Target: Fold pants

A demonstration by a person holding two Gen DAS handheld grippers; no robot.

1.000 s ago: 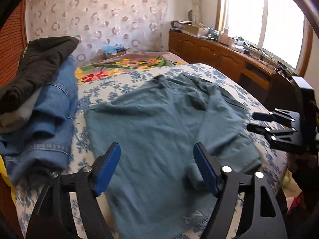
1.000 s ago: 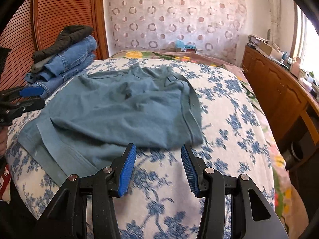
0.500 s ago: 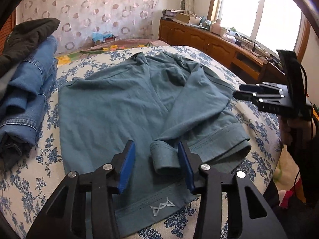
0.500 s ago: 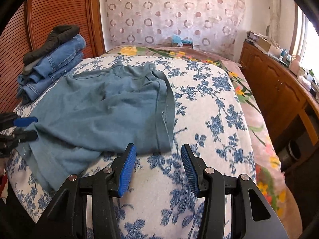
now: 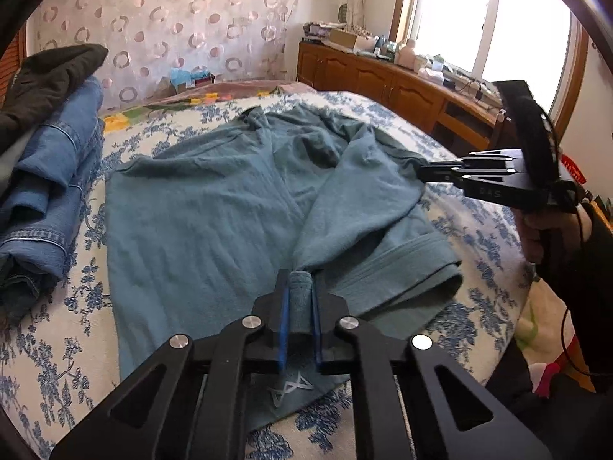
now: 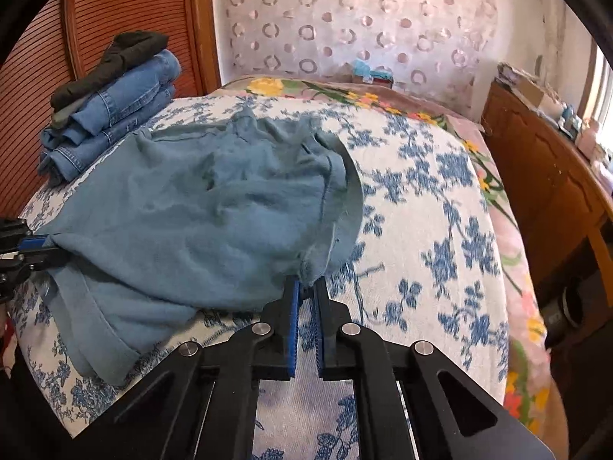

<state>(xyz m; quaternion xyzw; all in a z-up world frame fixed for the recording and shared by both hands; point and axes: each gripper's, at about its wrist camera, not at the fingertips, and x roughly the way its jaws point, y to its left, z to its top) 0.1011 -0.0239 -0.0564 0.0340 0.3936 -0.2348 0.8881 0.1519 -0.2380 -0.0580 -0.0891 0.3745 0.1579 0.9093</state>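
You are pinching teal pants with left gripper and right gripper | bedspread lying bare rightward | legs running toward you

1. Setting: a bedroom in a home.
2. Bed, covered by a white sheet printed with blue flowers; a floral blanket lies at its far end.
3. Stack of folded jeans topped by a dark garment, on the bed's left side.
4. Wooden slatted wardrobe door behind the stack.
5. Curtain patterned with rings, on the far wall.
6. Low wooden cabinets under a bright window, their top crowded with bottles and boxes.
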